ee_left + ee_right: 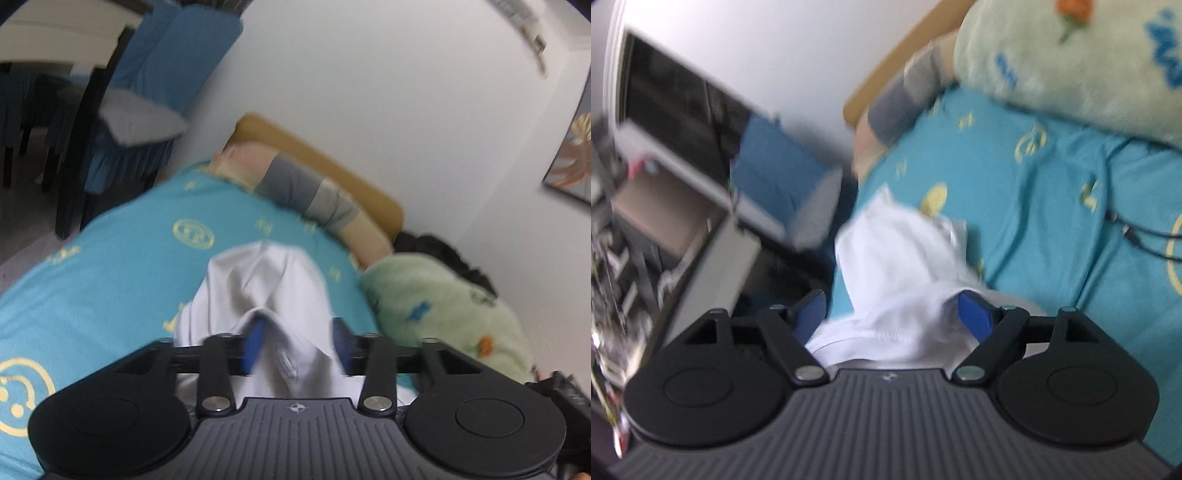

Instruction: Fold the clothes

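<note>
Here, white garment (pixel 258 288) stretching away lengthwise, both tongs (pixel 299 341) (pixel 892 312) parted, cloth between.

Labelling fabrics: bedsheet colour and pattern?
Turquoise bedsheet with yellow symbols; clearest in the right wrist view.

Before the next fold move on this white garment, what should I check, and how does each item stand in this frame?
1. Left tongs around cloth: ok; white garment lies between the blue pads, which stand apart.
2. Right tongs around cloth: ok; the garment bunches between its pads, also apart.
3. Firm pinch on either side: cannot tell; fabric hides the contact and both views are blurred.
4. Garment flat for folding: not ok; it is crumpled and draped.
5. Bed surface free: not ok; a green blanket and a black cable lie on the teal sheet.
</note>
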`<action>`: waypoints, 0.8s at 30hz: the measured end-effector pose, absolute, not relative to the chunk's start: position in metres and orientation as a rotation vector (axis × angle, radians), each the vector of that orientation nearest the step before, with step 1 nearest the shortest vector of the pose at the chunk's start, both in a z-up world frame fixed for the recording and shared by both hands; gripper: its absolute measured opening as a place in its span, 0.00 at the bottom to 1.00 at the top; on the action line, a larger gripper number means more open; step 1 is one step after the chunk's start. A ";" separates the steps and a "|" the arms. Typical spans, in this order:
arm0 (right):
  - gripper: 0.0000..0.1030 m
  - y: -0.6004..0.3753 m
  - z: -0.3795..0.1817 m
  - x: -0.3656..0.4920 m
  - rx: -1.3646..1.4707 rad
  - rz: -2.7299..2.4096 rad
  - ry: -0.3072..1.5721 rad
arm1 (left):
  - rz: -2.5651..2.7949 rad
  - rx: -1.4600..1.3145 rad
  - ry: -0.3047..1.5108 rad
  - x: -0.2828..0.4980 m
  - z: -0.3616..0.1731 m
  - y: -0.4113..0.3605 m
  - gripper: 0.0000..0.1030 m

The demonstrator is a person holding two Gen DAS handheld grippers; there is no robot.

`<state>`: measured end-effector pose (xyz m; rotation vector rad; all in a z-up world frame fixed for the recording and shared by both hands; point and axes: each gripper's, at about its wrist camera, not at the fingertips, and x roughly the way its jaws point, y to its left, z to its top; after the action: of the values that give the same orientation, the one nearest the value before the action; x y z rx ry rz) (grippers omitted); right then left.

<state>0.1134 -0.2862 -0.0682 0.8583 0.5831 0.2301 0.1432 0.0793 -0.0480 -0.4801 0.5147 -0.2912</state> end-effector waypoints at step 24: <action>0.78 -0.193 -0.079 0.118 0.063 0.170 0.676 | -0.023 0.340 0.458 0.140 -0.085 -0.014 0.80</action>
<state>0.1180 -0.1928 -0.0792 0.0632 0.6758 0.1703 0.1400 -0.0142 -0.0851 0.3400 0.4585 -0.0229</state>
